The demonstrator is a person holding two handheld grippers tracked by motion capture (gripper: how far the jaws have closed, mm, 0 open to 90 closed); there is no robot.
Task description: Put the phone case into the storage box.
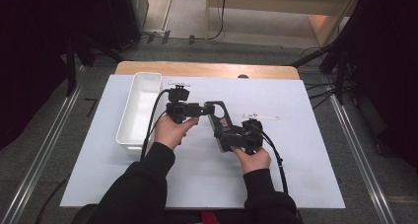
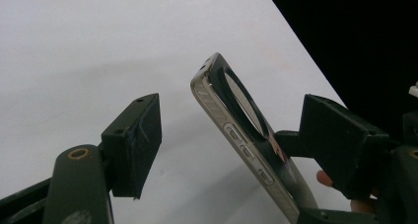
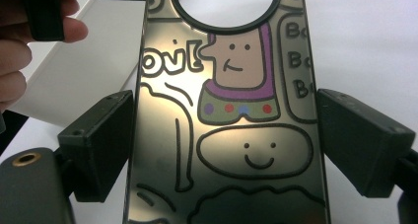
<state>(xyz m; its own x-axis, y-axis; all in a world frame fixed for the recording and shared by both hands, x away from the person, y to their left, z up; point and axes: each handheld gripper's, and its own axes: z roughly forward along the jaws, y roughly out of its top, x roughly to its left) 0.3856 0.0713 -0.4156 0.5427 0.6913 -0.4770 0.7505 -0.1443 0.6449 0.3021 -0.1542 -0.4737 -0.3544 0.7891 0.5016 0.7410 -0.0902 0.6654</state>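
- The phone case (image 3: 226,135) is showing white outlined letters reading "ov!" at its left, cut off at the case's edge.
- Down its right side, inside an outlined bubble, "Bo" is repeating three times, each cut off at the edge.
- The cartoon figures on it are carrying no readable words.

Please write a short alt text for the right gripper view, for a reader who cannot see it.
A phone case with cartoon drawings and a round camera hole is held between the right gripper's two black fingers. Behind it lies a white table, with a hand at upper left.
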